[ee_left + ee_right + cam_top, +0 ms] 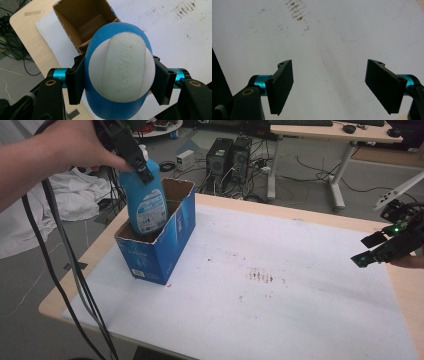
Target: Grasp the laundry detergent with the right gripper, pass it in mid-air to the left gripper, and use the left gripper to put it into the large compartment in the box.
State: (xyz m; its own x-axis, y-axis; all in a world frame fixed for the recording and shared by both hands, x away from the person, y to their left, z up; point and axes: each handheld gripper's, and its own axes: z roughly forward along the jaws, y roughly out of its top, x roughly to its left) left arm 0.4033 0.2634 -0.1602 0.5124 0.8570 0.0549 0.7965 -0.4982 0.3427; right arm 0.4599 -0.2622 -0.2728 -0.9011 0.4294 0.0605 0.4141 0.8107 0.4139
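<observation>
Near, at the table's right edge: right gripper, jaws wide apart, nothing between, over white mat. Farther, at left: left gripper clamped on blue bottle, upright, lower part inside open blue box.

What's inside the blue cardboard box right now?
The lower end of the blue bottle, gripped by the left gripper, sits inside the blue cardboard box. Bare brown inner walls and floor flaps show; the bottle covers the near corner.
</observation>
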